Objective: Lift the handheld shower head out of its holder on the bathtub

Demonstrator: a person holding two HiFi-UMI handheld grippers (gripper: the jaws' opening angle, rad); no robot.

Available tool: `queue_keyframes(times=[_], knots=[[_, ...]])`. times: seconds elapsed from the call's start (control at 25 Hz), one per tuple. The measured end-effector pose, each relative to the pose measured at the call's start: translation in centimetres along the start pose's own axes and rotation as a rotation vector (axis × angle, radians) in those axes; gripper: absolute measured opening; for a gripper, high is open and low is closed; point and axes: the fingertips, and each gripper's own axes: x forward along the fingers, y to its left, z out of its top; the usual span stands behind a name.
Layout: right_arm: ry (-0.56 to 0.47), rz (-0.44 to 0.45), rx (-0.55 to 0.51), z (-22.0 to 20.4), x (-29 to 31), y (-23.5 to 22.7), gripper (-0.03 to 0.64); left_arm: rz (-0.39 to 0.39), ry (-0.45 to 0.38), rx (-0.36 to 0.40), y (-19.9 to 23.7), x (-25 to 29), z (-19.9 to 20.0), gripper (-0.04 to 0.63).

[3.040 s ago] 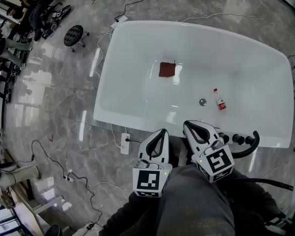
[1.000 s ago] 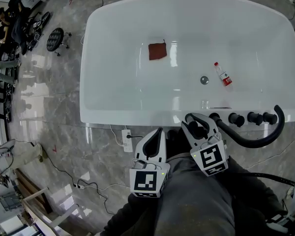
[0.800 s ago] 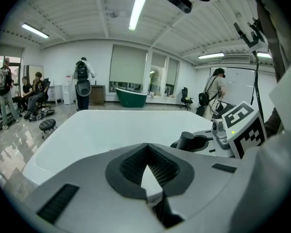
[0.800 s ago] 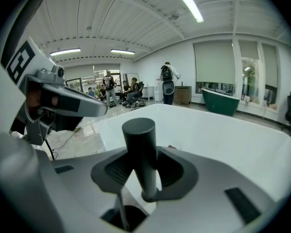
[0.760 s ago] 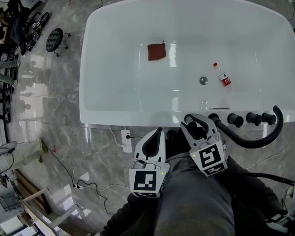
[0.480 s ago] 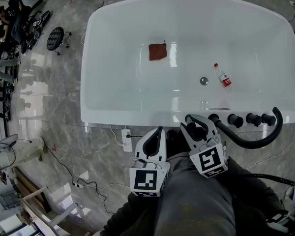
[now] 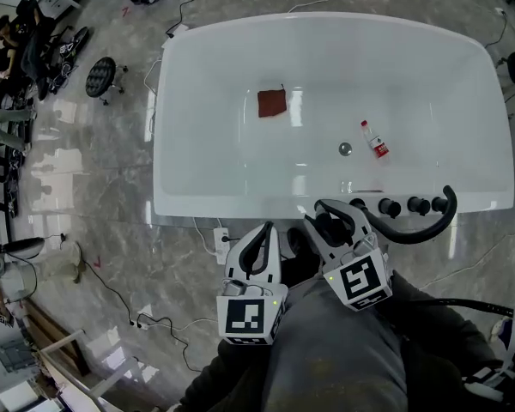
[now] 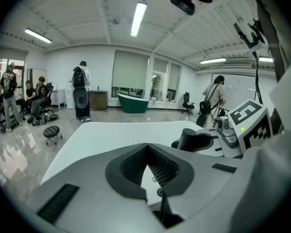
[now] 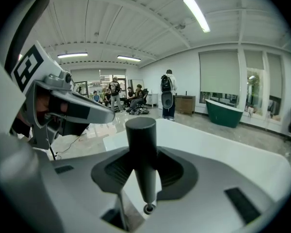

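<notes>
We note the right gripper (image 7: 333,213) clamped on the black cylindrical handle of the handheld shower head (image 9: 141,149). The handle stands upright between the pads. Its tapered lower end, with a small round fitting, shows free below them.

In the head view the shower head sits on our side of the white oval bathtub (image 7: 240,209), just beside its near rim. It is left of the row of black round tap knobs (image 7: 387,207) and the black curved spout (image 7: 421,230).

The left gripper (image 7: 263,230) has its pads meeting at the tip, with nothing between them. It is over the grey marble floor (image 7: 94,187), beside the right one.

In the tub lie a brown square cloth (image 7: 271,103) and a small clear bottle with a red label (image 7: 372,140).
</notes>
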Motion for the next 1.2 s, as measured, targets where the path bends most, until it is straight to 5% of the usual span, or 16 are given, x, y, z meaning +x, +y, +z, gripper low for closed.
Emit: queue_keyframes(times=[0.2, 1.2], knots=[[-0.030, 0.006, -0.032, 3.0, -1.4, 0.3, 0.138, 0.002, -0.046, 0.009, -0.3, -0.8, 2.7, 0.003], [-0.050, 0.010, -0.038, 3.8, -2.7, 0.3, 0.138, 0.012, -0.082, 0.028, -1.5, -2.8, 4.1, 0.003]])
